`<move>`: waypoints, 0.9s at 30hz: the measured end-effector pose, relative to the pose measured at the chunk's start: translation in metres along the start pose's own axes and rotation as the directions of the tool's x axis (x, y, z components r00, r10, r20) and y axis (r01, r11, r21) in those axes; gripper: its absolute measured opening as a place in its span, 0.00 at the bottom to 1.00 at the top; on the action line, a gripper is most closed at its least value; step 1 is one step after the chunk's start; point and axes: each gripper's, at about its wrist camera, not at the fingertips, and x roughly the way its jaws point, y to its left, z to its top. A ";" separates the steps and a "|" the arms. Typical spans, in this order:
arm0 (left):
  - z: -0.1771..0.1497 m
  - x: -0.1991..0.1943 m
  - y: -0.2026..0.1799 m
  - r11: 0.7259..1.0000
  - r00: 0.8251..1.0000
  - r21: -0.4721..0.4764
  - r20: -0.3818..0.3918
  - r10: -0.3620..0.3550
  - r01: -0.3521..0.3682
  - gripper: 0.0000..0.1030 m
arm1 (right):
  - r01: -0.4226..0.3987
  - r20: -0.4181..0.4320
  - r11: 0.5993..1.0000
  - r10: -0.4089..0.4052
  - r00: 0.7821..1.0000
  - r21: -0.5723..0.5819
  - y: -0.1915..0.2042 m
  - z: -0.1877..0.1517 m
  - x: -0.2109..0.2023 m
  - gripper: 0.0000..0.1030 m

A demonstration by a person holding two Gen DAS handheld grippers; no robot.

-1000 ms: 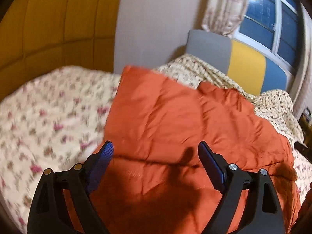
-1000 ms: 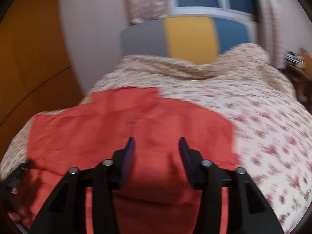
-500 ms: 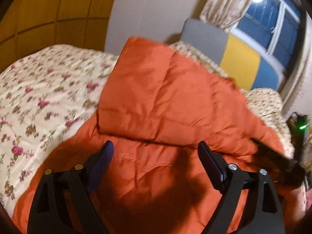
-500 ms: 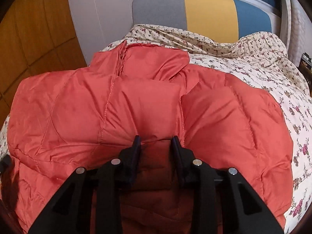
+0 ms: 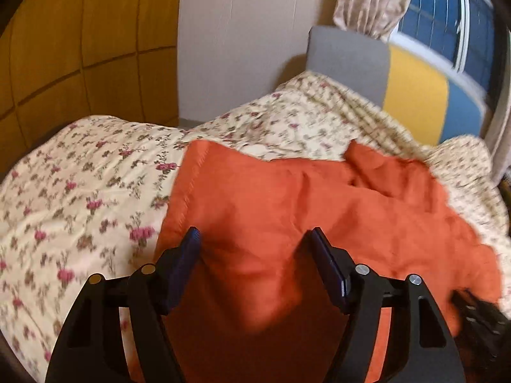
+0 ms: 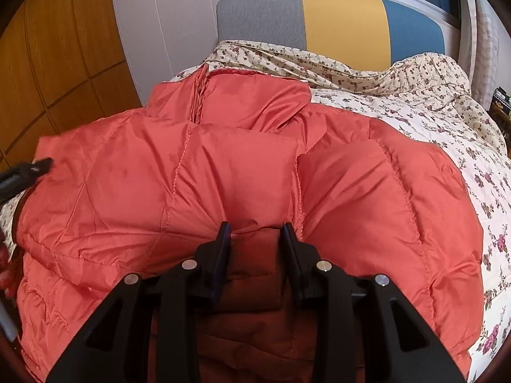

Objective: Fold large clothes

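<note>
1 orange jacket [image 6: 242, 172], floral bedspread [image 6: 447, 134]

Floral bedspread [image 5: 80, 191] spread across the lower left and centre | grey, yellow and blue headboard [image 6: 345, 25] seen at the upper centre | patterned curtain [image 5: 370, 0] hung at the top right | window [image 5: 447, 22] beside it | wooden panelled wall [image 5: 80, 38] at upper left

Home bedroom: floral-quilted bed [image 6: 415, 102], curtained window [image 5: 447, 16]
</note>
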 end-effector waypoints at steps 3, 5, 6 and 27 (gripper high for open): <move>-0.008 0.029 0.007 1.000 0.999 0.021 -0.035 0.011 -0.010 0.69 | -0.002 0.001 1.000 0.002 1.000 -0.006 0.001 0.000 0.002 0.32; -0.015 0.040 0.014 1.000 0.999 -0.003 -0.043 -0.018 0.018 0.69 | 0.002 0.006 1.000 -0.002 1.000 -0.013 0.002 -0.002 0.003 0.32; -0.016 0.043 0.015 1.000 0.999 -0.011 -0.049 -0.021 0.021 0.70 | 0.004 0.007 1.000 -0.004 1.000 -0.015 0.003 -0.002 0.003 0.32; -0.002 -0.005 -0.015 0.996 0.995 0.077 0.083 -0.048 0.042 0.93 | -0.143 0.033 0.989 0.144 0.989 -0.039 0.049 0.049 0.002 0.36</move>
